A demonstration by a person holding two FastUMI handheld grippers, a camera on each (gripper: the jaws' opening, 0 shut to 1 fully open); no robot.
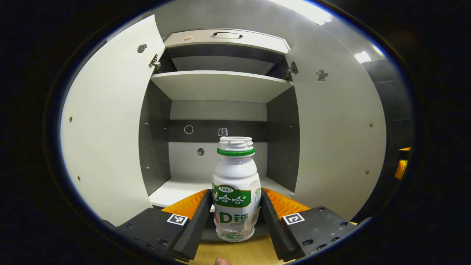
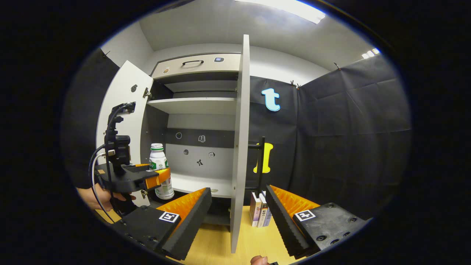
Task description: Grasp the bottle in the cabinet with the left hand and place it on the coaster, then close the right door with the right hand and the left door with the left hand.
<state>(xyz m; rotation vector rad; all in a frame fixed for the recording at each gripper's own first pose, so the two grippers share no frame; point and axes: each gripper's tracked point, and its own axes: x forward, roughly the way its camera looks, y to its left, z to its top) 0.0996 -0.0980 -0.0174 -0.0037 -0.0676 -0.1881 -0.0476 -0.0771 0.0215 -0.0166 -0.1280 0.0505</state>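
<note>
A white bottle (image 1: 236,187) with a green band and label stands upright between the fingers of my left gripper (image 1: 235,217), which is shut on its lower body. It hangs just in front of the open cabinet's bottom shelf (image 1: 173,189), above the wooden tabletop (image 1: 235,254). The right gripper view shows the same bottle (image 2: 158,159) held in the left gripper (image 2: 161,179) by a person's hand (image 2: 101,198). My right gripper (image 2: 238,215) is open with nothing in it, right in front of the edge of the right door (image 2: 239,140).
Both cabinet doors stand wide open: the left door (image 1: 106,129) and the right door (image 1: 338,132). An upper shelf (image 1: 220,84) and a drawer with a handle (image 1: 226,35) sit above. A few books (image 2: 259,213) stand on the table beyond the right door.
</note>
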